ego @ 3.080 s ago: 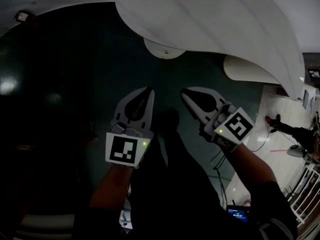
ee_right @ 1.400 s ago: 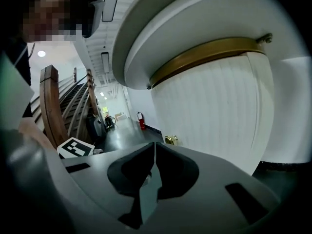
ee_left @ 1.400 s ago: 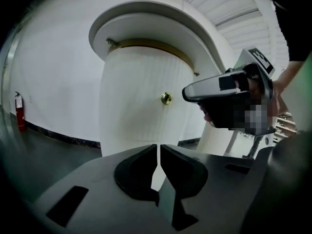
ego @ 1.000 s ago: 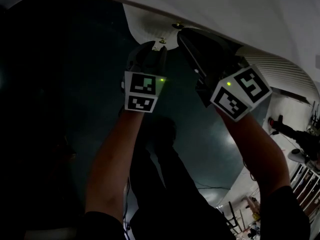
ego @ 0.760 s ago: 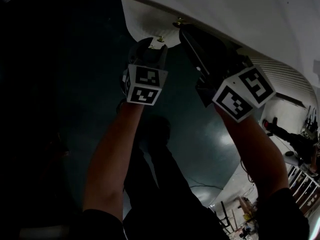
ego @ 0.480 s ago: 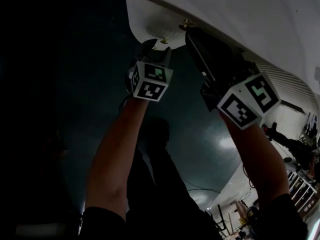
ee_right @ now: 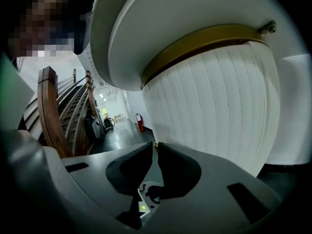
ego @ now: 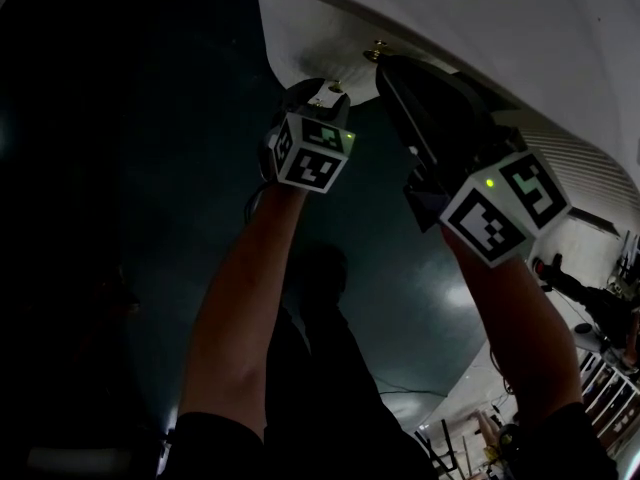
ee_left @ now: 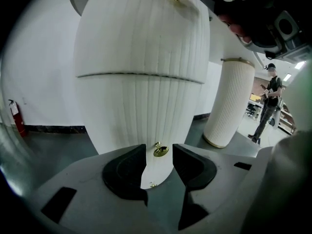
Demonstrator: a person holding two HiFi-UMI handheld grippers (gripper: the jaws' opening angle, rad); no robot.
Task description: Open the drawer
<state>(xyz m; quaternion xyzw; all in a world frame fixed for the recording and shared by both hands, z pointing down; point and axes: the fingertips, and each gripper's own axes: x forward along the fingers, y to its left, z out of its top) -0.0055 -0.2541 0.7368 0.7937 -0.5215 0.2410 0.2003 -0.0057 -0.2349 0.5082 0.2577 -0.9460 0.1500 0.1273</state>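
A round white fluted cabinet (ee_left: 141, 43) fills the views, with a drawer seam across its front. Its lower brass knob (ee_left: 161, 151) sits just ahead of my left gripper (ee_left: 159, 147), in line with the gap between the jaws; they stand open and do not touch it. In the head view the left gripper (ego: 320, 90) points up at that lower knob (ego: 335, 88). My right gripper (ego: 385, 63) reaches the upper brass knob (ego: 377, 51). In the right gripper view its jaws (ee_right: 156, 145) are closed to a slit with a brass glint at the tips.
A second white fluted column (ee_left: 229, 106) stands to the right on the dark floor. A person (ee_left: 269, 101) stands far off beyond it. A fire extinguisher (ee_left: 17, 121) sits by the left wall. A wooden stair rail (ee_right: 48, 111) rises at the left.
Three seconds ago both grippers hung low, away from the cabinet. Over the last second the left gripper sank a little and tilted by the lower knob. The right one stayed at the upper knob.
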